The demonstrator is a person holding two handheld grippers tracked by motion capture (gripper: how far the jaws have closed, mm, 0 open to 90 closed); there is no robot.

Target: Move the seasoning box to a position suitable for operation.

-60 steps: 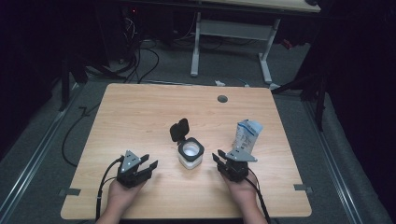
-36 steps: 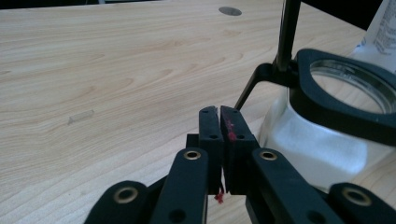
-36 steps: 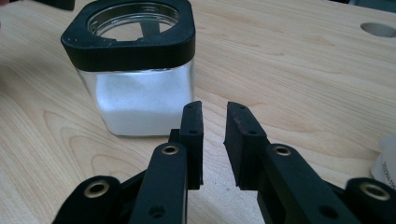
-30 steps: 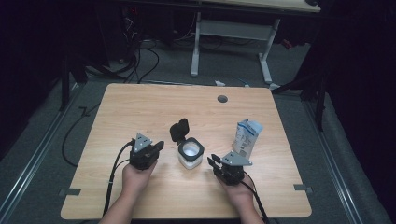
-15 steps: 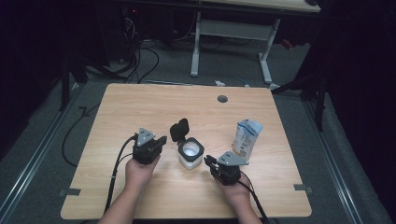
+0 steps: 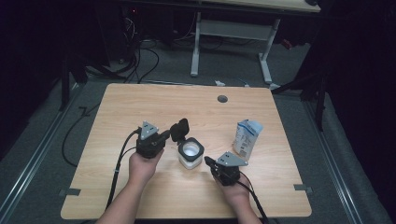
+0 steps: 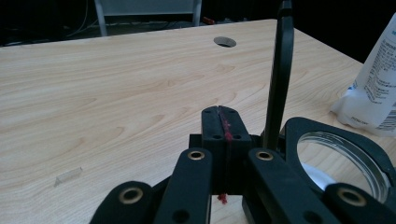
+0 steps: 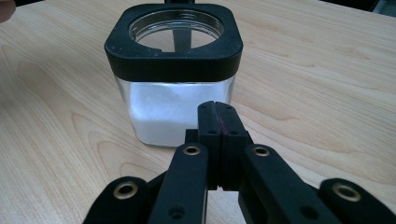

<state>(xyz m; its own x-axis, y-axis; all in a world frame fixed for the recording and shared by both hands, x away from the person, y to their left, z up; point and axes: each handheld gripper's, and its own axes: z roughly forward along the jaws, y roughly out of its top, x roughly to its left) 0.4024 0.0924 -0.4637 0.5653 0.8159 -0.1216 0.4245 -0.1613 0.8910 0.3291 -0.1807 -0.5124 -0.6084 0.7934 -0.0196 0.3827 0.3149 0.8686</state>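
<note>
So far: jar (image 6: 190, 154) mid-table w/ hinged lid (image 6: 180, 129) flipped up, white powder inside, pouch (image 6: 246, 137) upright well right of jar, untouched. Left gripper (image 6: 163, 136) jaws together, empty, just left of jar by lid; right gripper (image 6: 208, 161) jaws just closing, now together on nothing, just right of jar. Prob. left to do: lid shut or pouch handled, can't tell which.

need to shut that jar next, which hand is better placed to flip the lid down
Left, probably. The left tool sits shut right beside the raised lid, while the right tool, just closed on nothing, points at the jar low on its glass side.
</note>
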